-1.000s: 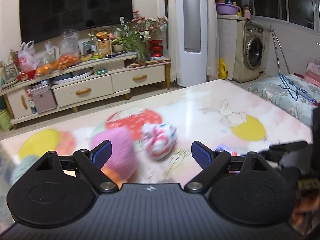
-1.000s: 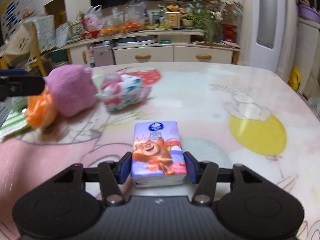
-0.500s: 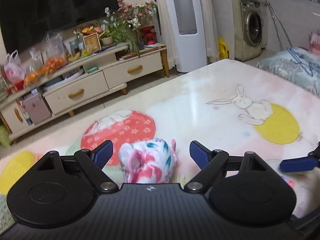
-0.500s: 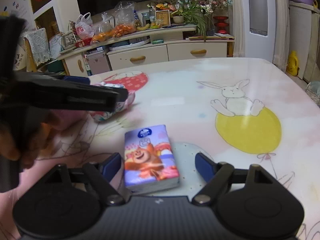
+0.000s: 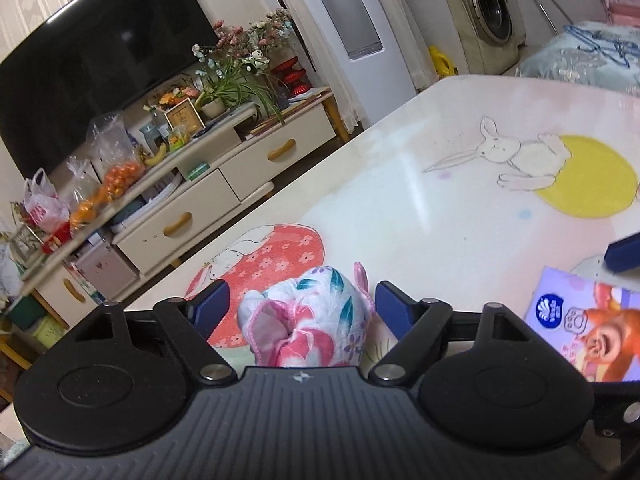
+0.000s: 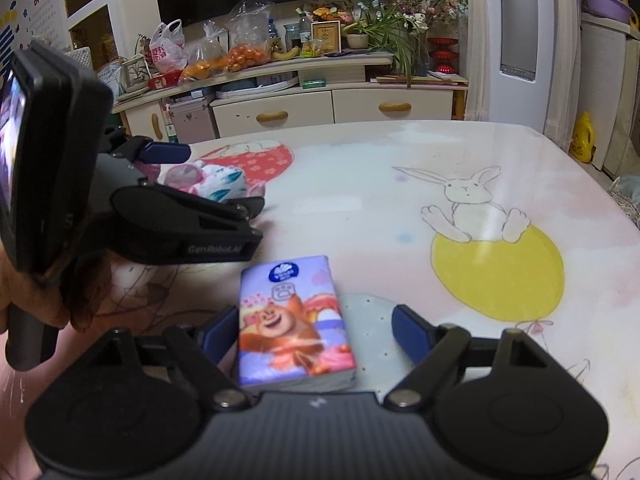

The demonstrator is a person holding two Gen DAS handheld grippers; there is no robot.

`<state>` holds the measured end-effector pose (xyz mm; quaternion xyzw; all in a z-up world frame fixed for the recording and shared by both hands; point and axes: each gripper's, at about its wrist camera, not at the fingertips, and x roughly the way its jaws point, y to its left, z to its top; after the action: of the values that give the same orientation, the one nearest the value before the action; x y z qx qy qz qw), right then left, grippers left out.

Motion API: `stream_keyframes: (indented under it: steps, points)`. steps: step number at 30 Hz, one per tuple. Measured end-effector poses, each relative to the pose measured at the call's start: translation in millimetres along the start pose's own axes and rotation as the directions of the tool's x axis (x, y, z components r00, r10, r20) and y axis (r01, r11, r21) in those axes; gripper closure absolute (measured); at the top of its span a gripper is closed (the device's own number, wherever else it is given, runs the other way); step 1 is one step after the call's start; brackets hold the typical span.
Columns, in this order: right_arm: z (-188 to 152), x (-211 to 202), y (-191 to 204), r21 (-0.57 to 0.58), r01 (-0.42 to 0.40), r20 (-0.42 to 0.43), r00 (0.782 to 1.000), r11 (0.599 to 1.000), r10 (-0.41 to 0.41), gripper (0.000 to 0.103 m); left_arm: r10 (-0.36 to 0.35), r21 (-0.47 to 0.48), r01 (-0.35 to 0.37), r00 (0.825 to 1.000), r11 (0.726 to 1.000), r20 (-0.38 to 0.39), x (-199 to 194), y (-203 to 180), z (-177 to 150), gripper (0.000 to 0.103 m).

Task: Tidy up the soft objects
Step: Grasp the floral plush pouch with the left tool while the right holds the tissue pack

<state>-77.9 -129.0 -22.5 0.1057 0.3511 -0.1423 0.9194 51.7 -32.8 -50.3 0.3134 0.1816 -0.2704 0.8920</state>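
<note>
Floral cloth, white with pink and teal, bunched into a soft lump: the rolled cloth bundle [image 5: 308, 316] sits between the pads of your left gripper [image 5: 302, 306], deep toward the palm. The jaws have just been closing in on it but the pads [image 5: 390, 304] do not press yet; a sliver of table shows on each side. Call that claw spread, bundle inside.

Step in hand, as I judge it: pinch the bundle. Do it well by closing evenly so both pads meet the fat middle, not the loose pink hem [image 5: 264, 320] at the near end, which would likely pull free. Keep the fingers low to the table [image 5: 400, 184] and let the cloth compress before lifting.

Bundle's long axis runs roughly along your fingers, the open rolled end facing back at the camera, a small pink flap [image 5: 360, 276] at the far end beside the right pad. Across the jaws is its short way, so the grip is well set.

Right gripper [image 6: 310, 334]: jaws have just opened, spread and clear of the tissue pack [image 6: 292, 320], which lies flat between them, left edge just beside the left pad. Its long axis points away along the fingers, logo end far, slightly skewed leftward.
</note>
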Motion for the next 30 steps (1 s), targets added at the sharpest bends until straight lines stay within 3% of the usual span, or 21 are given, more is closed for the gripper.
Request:
stream_keyframes:
  steps: [11,18,22,26,29,30]
  points:
    - [0.9,-0.3,1.2,-0.004,0.014,-0.002,1.0,1.0,-0.014,0.019,-0.008,0.019,0.008,1.0,1.0,0.008,-6.8,1.6,1.5,0.011]
    - [0.6,-0.9,-0.5,0.009,0.024,-0.008,1.0,1.0,-0.024,0.012,-0.061,-0.083,0.063,0.998,0.995,0.025,-12.3,7.2,2.4,0.009]
    - [0.5,-1.2,-0.5,0.012,0.022,-0.007,1.0,1.0,-0.022,0.011,-0.012,-0.068,0.011,1.0,0.998,-0.004,-0.4,6.0,0.2,0.0]
    - [-0.2,-1.6,0.1,0.007,0.024,-0.007,1.0,1.0,-0.023,0.01,0.014,-0.043,-0.014,1.0,0.999,-0.005,3.7,2.5,-2.6,0.0]
    - [-0.9,-1.2,0.1,0.003,0.026,-0.005,1.0,1.0,-0.026,0.01,0.013,-0.041,-0.014,1.0,0.999,-0.018,4.6,2.1,1.6,0.016]
    - [-1.2,-1.2,0.0,0.005,0.025,-0.004,1.0,1.0,-0.025,0.01,0.02,-0.031,-0.021,1.0,0.999,-0.022,5.4,0.7,2.4,0.027]
